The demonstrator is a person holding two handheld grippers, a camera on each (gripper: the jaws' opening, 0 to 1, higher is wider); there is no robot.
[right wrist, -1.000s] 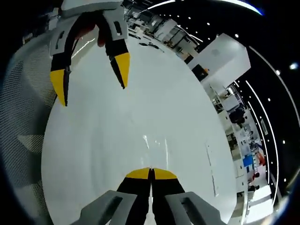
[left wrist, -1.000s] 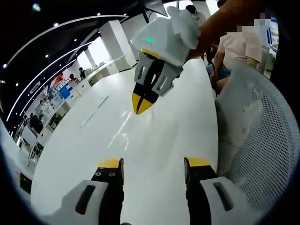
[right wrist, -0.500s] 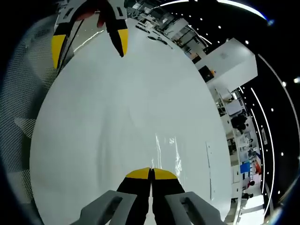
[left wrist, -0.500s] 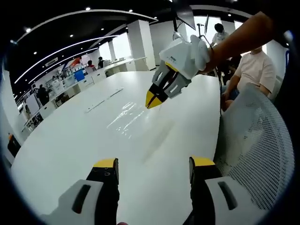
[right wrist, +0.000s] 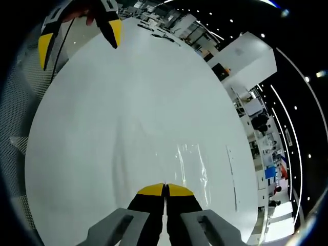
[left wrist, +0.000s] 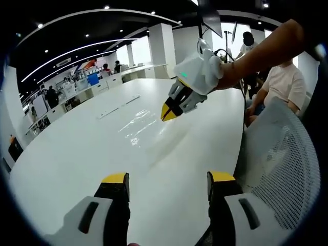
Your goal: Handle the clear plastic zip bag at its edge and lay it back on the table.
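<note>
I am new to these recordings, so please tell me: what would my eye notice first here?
First, the right hand-held gripper, its yellow-tipped jaws shut on the edge of the clear zip bag, which glints over the big white table. Next, the left hand-held gripper in the foreground, jaws apart, beside a white mesh chair.

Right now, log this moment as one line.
right gripper: shut on zip bag edge | left gripper: open, holding nothing | bag raised over white table
</note>
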